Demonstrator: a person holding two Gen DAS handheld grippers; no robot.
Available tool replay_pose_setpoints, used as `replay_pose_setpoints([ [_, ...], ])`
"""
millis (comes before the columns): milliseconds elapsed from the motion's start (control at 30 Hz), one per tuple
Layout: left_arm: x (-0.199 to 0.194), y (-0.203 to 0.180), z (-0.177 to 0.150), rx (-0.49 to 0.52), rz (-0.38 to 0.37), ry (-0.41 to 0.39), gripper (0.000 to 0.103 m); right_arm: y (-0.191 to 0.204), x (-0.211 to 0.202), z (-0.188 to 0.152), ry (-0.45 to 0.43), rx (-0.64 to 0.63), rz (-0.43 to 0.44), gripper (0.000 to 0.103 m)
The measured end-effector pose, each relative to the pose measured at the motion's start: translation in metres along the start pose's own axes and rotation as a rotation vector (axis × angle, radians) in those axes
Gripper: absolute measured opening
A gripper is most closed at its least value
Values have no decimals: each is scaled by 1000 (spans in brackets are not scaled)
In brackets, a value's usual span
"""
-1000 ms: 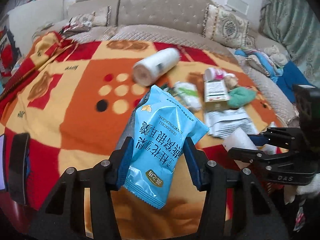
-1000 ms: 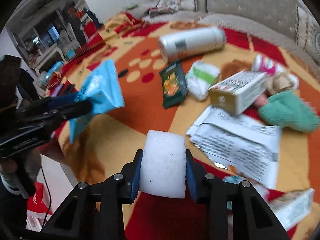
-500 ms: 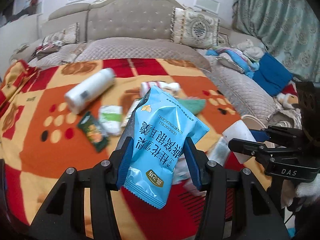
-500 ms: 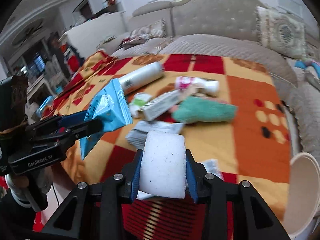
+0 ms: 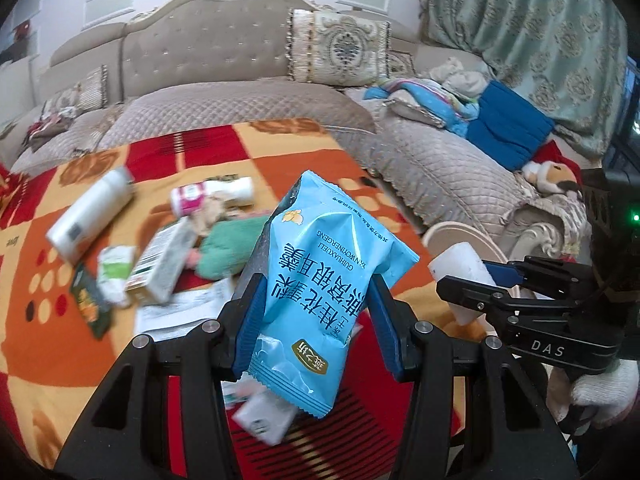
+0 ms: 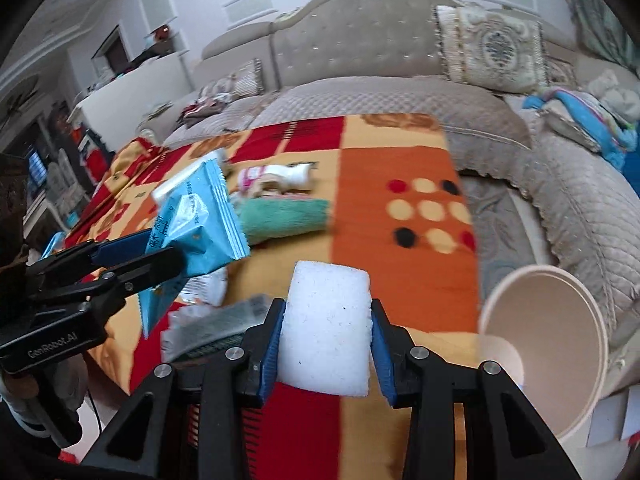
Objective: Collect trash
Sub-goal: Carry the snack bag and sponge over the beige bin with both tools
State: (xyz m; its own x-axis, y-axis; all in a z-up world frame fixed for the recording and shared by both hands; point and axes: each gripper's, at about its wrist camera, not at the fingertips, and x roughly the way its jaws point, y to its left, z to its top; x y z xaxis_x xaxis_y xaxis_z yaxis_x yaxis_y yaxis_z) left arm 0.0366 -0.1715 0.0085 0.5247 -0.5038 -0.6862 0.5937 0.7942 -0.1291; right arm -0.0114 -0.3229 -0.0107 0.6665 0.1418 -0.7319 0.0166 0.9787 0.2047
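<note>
A light blue snack packet (image 5: pixel 320 272) stands upright between the blue pads of my left gripper (image 5: pixel 316 284), which is shut on it. My right gripper (image 6: pixel 328 308) is shut on a white foam block (image 6: pixel 326 336). The right wrist view shows the left gripper (image 6: pixel 164 246) at the left with the packet (image 6: pixel 200 216). In the left wrist view the right gripper (image 5: pixel 460 276) holds the foam block (image 5: pixel 456 256) at the right. A beige round bin (image 6: pixel 540 328) stands open just right of the foam block, below the blanket's edge; its rim (image 5: pixel 452 229) shows behind the block.
More trash lies on the red-orange blanket (image 5: pixel 48 340): a white bottle (image 5: pixel 88 216), a pink-white bottle (image 5: pixel 208 196), a green cloth (image 5: pixel 228 248), a carton (image 5: pixel 160 264), a dark snack packet (image 5: pixel 90 304) and papers. A beige sofa (image 5: pixel 240 60) wraps around the back and right.
Both grippers have swung to the right across the blanket with their loads. The trash pile has slid to the left in both views, and the beige bin has come into view.
</note>
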Motion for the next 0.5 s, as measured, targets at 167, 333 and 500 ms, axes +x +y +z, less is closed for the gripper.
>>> replay_pose_setpoints([
  [167, 16, -39, 6, 55, -28, 15, 49, -42, -12, -13, -5, 59, -51, 38],
  [333, 33, -78, 12, 97, -65, 36, 49, -89, -23, -28, 3, 130, -107, 38],
  [500, 53, -112, 16, 122, -102, 69, 49, -130, -32, -44, 13, 188, -165, 38],
])
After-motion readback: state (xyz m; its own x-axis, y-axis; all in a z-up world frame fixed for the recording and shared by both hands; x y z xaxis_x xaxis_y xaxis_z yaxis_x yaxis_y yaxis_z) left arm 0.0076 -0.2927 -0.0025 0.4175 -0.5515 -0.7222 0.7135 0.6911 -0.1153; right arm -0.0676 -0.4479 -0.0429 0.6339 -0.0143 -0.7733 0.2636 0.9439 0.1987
